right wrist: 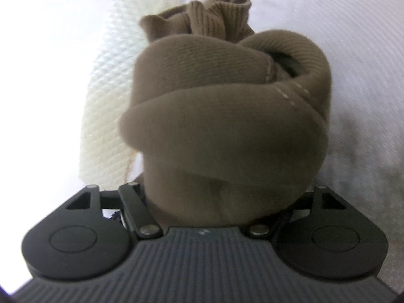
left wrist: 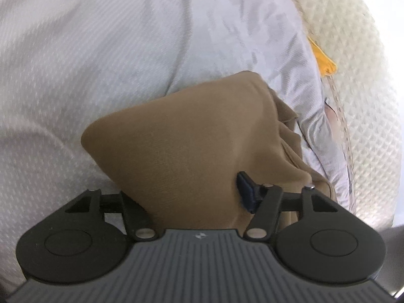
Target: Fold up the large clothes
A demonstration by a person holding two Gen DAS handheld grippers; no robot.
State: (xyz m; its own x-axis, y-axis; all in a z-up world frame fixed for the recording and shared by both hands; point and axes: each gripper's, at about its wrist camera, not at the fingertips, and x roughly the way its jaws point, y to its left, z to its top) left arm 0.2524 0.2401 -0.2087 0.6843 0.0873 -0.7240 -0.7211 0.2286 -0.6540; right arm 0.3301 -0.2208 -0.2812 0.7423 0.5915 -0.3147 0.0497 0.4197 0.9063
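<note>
A: Left gripper [left wrist: 199,197] is in on the brown garment [left wrist: 192,136], and there's a fat wad of cloth bunched right between its arms. One dark fingertip [left wrist: 246,189] pokes out on the right side of the wad; the other is buried under fabric

B: Pinching, then?

A: Looks like it. The cloth fills the gap and that visible pad sits against it, so I'd call it clamped on the garment, though I can't see the contact on the hidden side

B: And the other view?

A: Right gripper [right wrist: 222,202] has an even thicker roll of the same brown garment [right wrist: 222,116] stuffed between its arms, folds stacked one over another, ribbed cuff or hem [right wrist: 214,17] flopping at the far end. Both fingertips are swallowed, so the grip there I can't tell for certain; the roll is wedged tight into the gap

B: Where's the piece lying?

A: On a white bedsheet [left wrist: 88,63], with a cream textured blanket [left wrist: 353,63] off to the far right in the left view, a yellow tag [left wrist: 324,58] at its edge

B: Why a grab on each side?

A: My read: two holds on a big garment let you lift and spread it before any fold. It's still a bundle, so the folding proper hasn't started
</note>
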